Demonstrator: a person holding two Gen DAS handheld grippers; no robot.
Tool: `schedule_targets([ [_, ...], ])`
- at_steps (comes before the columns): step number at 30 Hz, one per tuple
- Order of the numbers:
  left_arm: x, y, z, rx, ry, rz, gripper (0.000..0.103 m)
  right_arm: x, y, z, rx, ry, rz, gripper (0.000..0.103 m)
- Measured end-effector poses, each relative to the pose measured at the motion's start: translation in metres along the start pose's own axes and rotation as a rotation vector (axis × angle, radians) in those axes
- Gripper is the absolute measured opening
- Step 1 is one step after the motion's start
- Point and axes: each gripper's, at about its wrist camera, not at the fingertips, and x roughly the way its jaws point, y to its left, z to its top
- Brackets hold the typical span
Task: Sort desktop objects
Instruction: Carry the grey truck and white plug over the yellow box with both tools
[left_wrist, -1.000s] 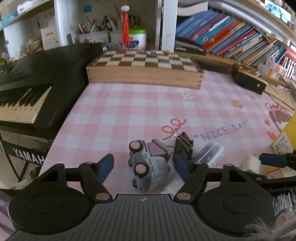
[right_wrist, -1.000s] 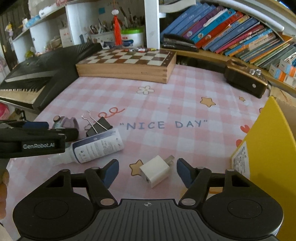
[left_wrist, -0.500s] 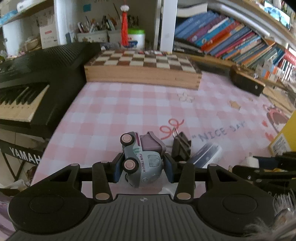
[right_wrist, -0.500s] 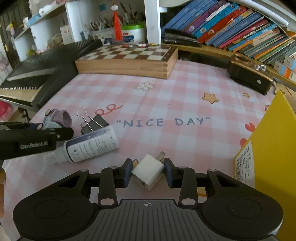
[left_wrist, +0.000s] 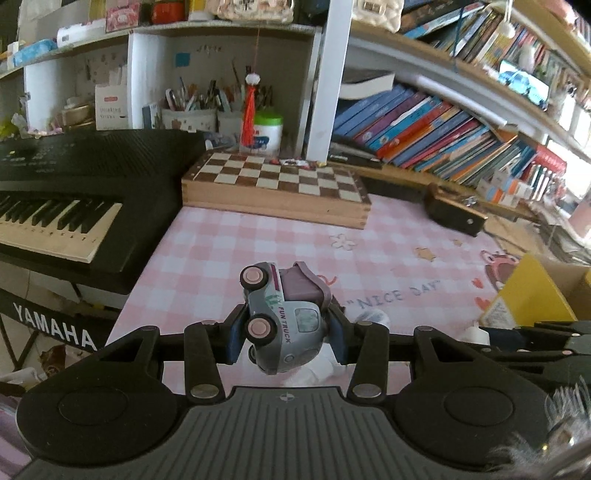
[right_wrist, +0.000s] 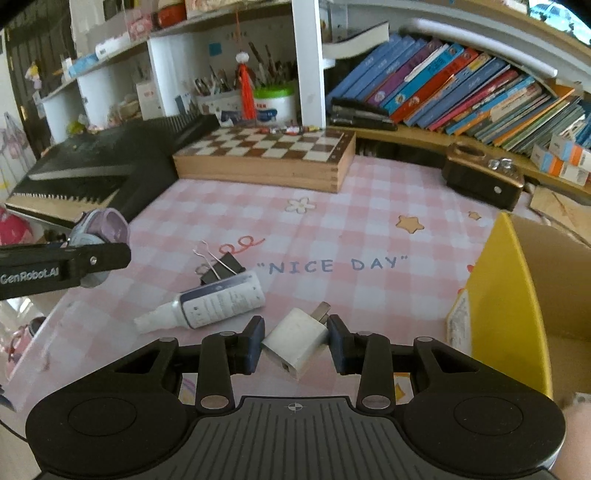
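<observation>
My left gripper (left_wrist: 286, 338) is shut on a grey toy truck (left_wrist: 284, 317) with pink wheels and holds it lifted above the pink checked tablecloth (left_wrist: 258, 243). The truck also shows in the right wrist view (right_wrist: 98, 229). My right gripper (right_wrist: 295, 345) is shut on a white charger plug (right_wrist: 295, 341) and holds it above the cloth. A white spray bottle (right_wrist: 218, 301) lies on its side on the cloth, and a black binder clip (right_wrist: 219, 264) lies just behind it.
A yellow cardboard box (right_wrist: 517, 314) stands open at the right. A wooden chessboard box (right_wrist: 266, 155) sits at the back, a black keyboard (left_wrist: 74, 192) at the left, a dark wooden box (right_wrist: 480, 177) at the back right. Bookshelves stand behind.
Both grippers closed, the left on the toy truck and the right on the charger plug, and both have lifted their objects off the cloth.
</observation>
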Motion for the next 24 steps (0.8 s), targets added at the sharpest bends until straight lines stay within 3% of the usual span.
schedule_targets([
  [12,-0.081,0.005,-0.015,-0.012,-0.058,-0.092,0.042,-0.065,0.025,-0.021,0.018,-0.039,0.042,0.036],
  [24,-0.147,0.012,-0.053,0.008,-0.054,-0.177,0.042,-0.119,0.058,-0.062,0.046,-0.024,0.058,0.036],
])
